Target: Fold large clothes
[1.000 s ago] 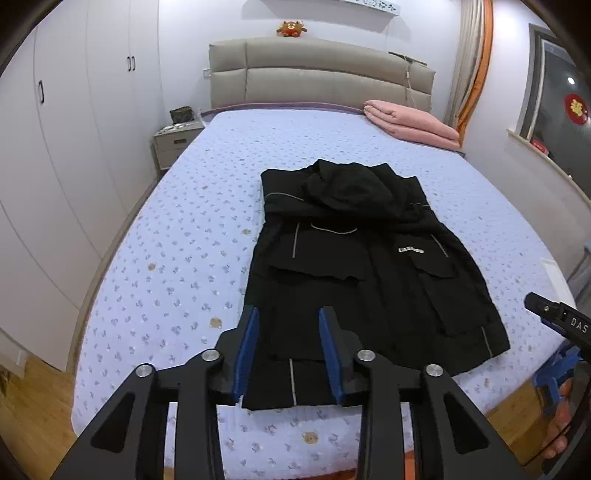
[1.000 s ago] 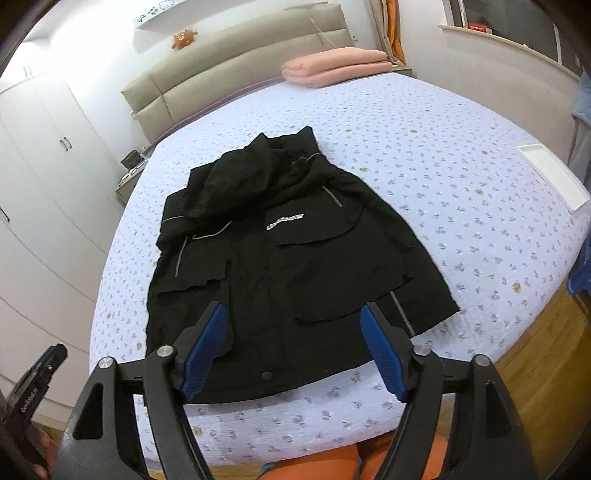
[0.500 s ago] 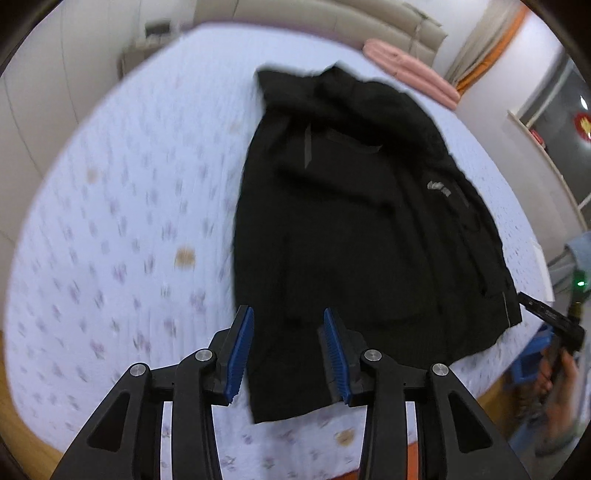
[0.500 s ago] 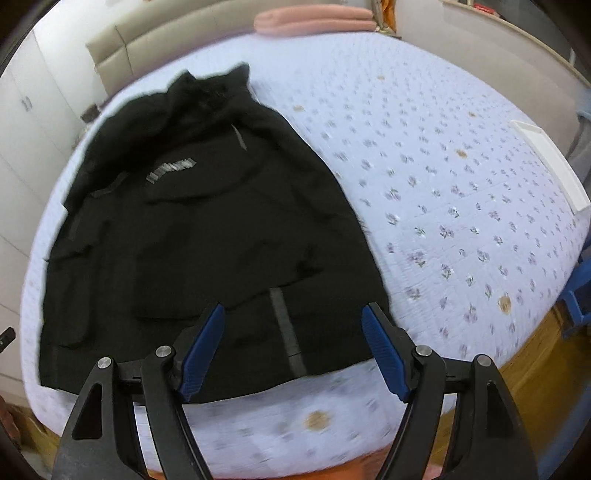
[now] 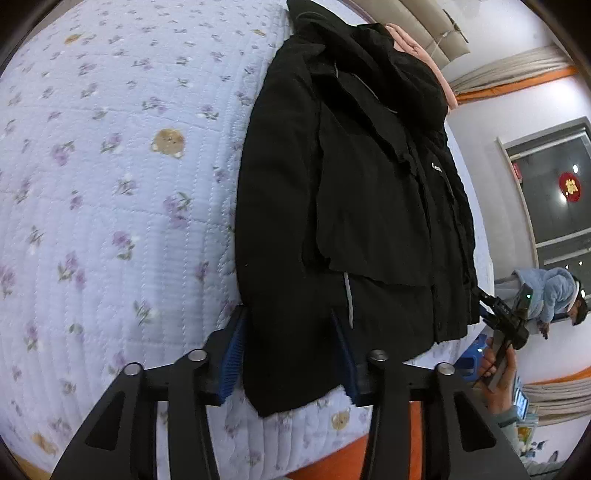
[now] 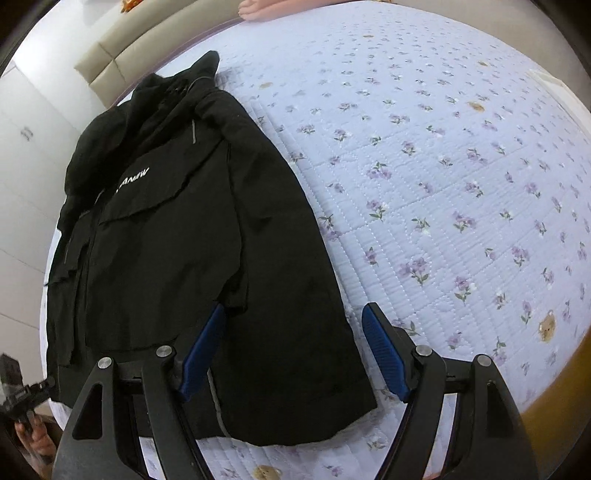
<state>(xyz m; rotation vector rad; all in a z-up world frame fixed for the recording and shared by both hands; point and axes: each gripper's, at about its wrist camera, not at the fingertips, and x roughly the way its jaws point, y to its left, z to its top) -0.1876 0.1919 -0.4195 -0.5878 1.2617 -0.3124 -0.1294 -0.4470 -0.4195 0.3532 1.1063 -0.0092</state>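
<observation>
A black jacket [image 5: 351, 206] lies flat on the flowered bedspread [image 5: 110, 221], hood toward the headboard and hem toward me. My left gripper [image 5: 288, 317] hangs low over the hem's left corner. Its jaws are opening, the cloth lies between the blue pads [image 5: 233, 354], and they do not press on it. In the right wrist view the jacket [image 6: 184, 258] fills the left half. There my right gripper [image 6: 294, 308] stands wide open astride the hem's right corner. Each gripper also shows in the other view: the right gripper [image 5: 500, 323] in a hand, the left gripper [image 6: 22, 391] at the edge.
A folded pink blanket [image 6: 266, 5] lies by the beige headboard [image 6: 147, 44]. White wardrobe doors [image 6: 26, 129] stand on the left, a dark window [image 5: 554, 192] on the right. A white tray [image 6: 554, 85] sits at the bed's right edge. A person in a light-blue top [image 5: 546, 295] is beyond the bed.
Both grippers have come down and tipped toward the jacket's near hem, which now fills the views. The left jaws have spread wider. The right jaws have stayed equally wide.
</observation>
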